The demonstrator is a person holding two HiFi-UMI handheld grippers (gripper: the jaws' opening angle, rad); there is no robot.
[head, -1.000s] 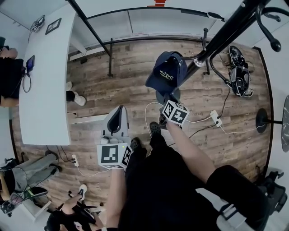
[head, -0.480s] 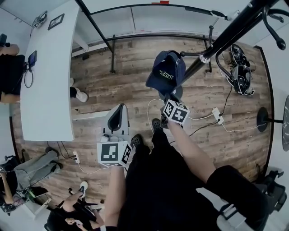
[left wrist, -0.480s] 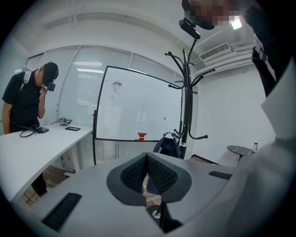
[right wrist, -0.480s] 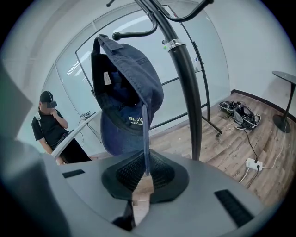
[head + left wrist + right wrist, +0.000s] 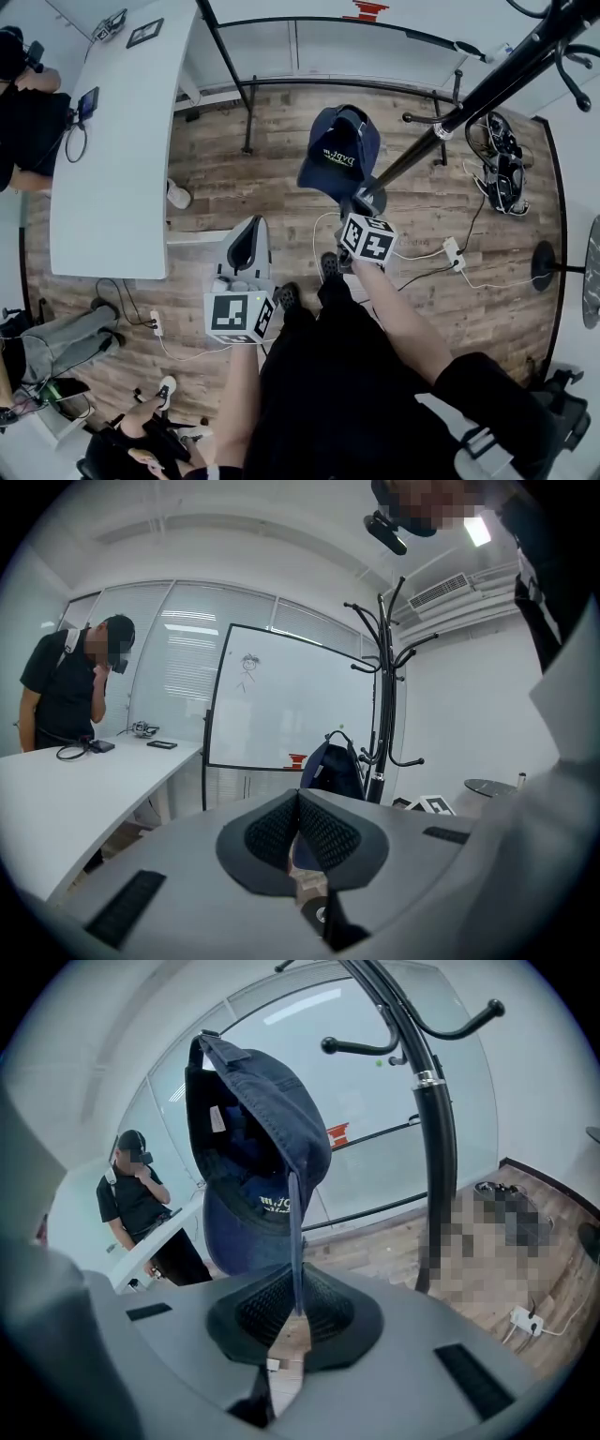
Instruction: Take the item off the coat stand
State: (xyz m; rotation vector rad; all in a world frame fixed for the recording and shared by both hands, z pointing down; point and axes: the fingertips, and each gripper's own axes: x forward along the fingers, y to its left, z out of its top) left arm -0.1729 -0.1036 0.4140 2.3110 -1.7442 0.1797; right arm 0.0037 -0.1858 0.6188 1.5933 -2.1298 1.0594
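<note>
cap (image 5: 339,150), navy, held up by its brim in the closed jaws of the right gripper (image 5: 293,1297), just beside the black coat stand (image 5: 439,1147) and clear of its hooks. the head view shows the cap's outer crown with pale lettering, over the wooden floor (image 5: 262,178); the right gripper view shows the hollow inside with a sewn label, the brim edge-on. its long axis runs up from the jaws, crown away from the person. the right forearm stretches forward. the left gripper (image 5: 298,803) sits nearer the body, pointing ahead beside a white desk (image 5: 122,141), jaws together on nothing.
</note>
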